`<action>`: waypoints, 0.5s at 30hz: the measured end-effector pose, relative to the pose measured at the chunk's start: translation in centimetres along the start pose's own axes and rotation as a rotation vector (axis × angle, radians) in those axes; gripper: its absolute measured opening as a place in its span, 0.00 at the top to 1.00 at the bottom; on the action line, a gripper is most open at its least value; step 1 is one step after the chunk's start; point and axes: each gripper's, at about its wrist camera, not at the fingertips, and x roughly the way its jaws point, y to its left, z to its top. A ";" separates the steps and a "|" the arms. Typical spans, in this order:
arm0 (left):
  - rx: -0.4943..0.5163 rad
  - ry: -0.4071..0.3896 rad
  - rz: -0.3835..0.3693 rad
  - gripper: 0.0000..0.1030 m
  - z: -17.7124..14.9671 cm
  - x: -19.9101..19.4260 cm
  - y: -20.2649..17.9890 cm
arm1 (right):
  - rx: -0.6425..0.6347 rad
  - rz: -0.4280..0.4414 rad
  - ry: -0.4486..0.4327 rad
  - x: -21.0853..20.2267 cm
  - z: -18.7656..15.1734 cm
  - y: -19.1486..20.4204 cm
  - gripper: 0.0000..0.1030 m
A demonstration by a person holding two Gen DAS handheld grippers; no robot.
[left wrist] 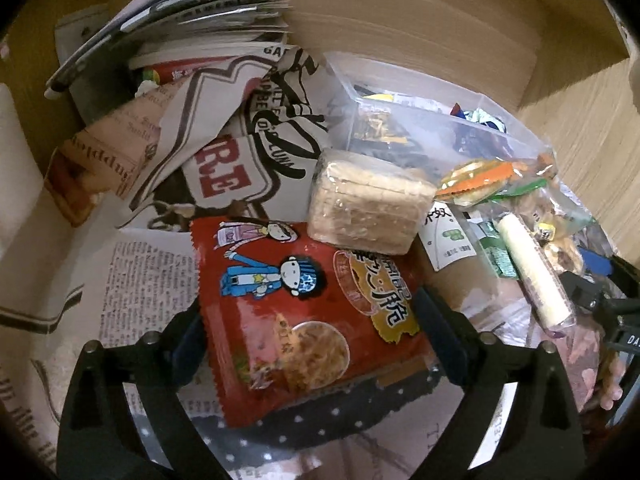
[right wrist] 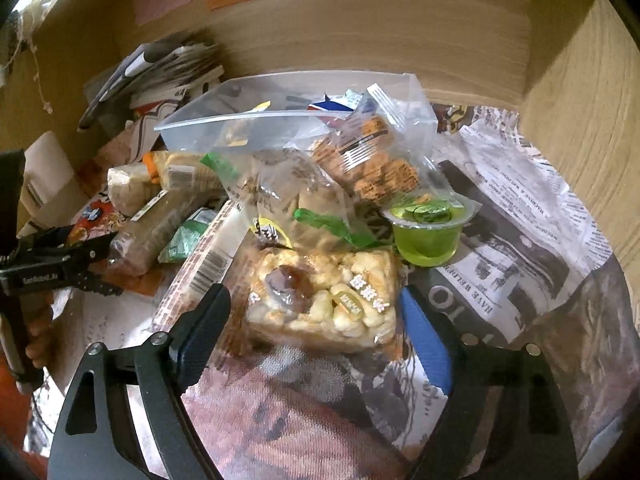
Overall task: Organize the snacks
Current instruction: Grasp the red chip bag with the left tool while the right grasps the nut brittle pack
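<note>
My left gripper (left wrist: pixel 314 340) stands open astride a red snack packet (left wrist: pixel 304 312) with cartoon figures, which lies flat on newspaper; its pads sit at the packet's two side edges. Behind the packet rests a clear-wrapped cracker block (left wrist: pixel 368 200). My right gripper (right wrist: pixel 312 320) is open around a wrapped puffed-rice bar (right wrist: pixel 320 300), with a small gap at the left pad. A green jelly cup (right wrist: pixel 428 232) stands just beyond its right finger. A clear zip bag (right wrist: pixel 300 140) of mixed snacks lies behind the bar.
A clear plastic box (left wrist: pixel 420 128) of small sweets sits at the back. Piled papers and magazines (left wrist: pixel 180 20) fill the back left corner. Wooden walls (right wrist: pixel 580 120) enclose the newspaper-lined floor (right wrist: pixel 520 200). The other gripper (right wrist: pixel 60 260) shows at the left.
</note>
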 end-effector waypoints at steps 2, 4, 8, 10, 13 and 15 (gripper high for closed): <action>0.004 -0.006 -0.001 0.09 0.0 0.1 -0.1 | 0.016 -0.001 0.002 0.3 0.0 -0.3 0.18; 0.010 -0.012 -0.022 0.21 0.0 0.1 -0.1 | 0.039 0.001 0.005 0.6 0.0 -0.7 0.19; 0.013 -0.029 -0.005 0.36 -0.2 -0.3 -0.3 | 0.081 0.053 0.016 0.9 -0.2 -1.5 0.28; 0.014 -0.043 0.001 0.40 -0.4 -0.6 -0.3 | 0.079 0.048 0.009 0.7 -0.3 -1.5 0.30; 0.000 -0.065 -0.003 0.51 -0.6 -1.4 -0.2 | 0.065 0.033 -0.001 0.4 -0.6 -1.1 0.30; -0.009 -0.081 -0.006 0.56 -0.7 -2.3 0.1 | 0.054 0.025 -0.006 0.2 -0.7 -1.0 0.30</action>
